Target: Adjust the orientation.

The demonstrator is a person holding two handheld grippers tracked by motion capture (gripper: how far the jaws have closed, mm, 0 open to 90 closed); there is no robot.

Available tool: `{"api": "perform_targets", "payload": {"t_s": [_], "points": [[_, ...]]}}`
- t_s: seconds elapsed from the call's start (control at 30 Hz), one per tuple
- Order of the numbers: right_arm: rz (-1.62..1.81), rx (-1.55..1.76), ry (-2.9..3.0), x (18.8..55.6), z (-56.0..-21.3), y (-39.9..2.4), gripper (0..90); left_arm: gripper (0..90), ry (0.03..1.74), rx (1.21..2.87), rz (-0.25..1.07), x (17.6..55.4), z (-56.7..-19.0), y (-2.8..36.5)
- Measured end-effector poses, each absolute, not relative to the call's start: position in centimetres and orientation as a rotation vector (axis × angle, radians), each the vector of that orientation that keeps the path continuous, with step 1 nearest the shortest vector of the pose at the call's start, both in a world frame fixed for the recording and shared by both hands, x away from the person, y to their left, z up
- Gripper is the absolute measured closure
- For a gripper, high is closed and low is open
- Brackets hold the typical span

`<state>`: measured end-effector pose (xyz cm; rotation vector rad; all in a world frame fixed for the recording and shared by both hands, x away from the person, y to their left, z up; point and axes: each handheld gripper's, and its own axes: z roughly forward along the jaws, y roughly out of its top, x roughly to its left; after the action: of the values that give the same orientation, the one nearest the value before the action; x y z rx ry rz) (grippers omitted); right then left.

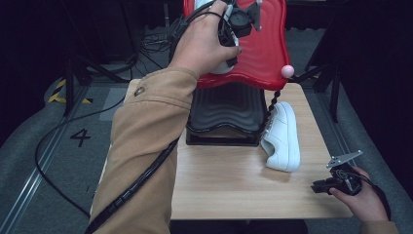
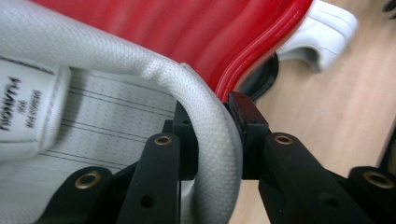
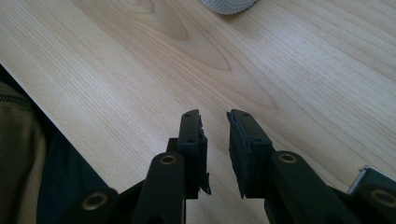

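we have the left gripper [image 2: 212, 140] clamped on one shoe [image 2: 140, 93] over the red rack [image 1: 263, 44]; second shoe [image 1: 282, 139] left on the surface [image 1: 229, 180], right gripper [image 3: 215, 144] idle, open.

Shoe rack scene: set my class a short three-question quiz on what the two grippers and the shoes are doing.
1. True or false: the left gripper is clamped on the padded collar of a white shoe.
2. What lies between the jaws of the right gripper?
3. Where is the second white shoe? A: on the red shelf. B: on the wooden table, beside the black shelf. C: in the right gripper.

Key: 1 true. 2 nothing; they stand slightly apart over the table. 3 B.
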<state>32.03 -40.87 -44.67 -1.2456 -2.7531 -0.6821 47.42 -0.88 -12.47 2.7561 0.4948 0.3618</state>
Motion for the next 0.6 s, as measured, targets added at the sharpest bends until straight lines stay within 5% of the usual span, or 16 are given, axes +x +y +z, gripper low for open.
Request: {"api": "perform_targets", "payload": {"t_s": [0.6], "points": [[-0.689, -1.240, -2.759, 32.2, -44.5, -40.7, 74.1, 56.0, 0.534, 2.683, 0.331, 46.0, -9.9, 0.6]]}}
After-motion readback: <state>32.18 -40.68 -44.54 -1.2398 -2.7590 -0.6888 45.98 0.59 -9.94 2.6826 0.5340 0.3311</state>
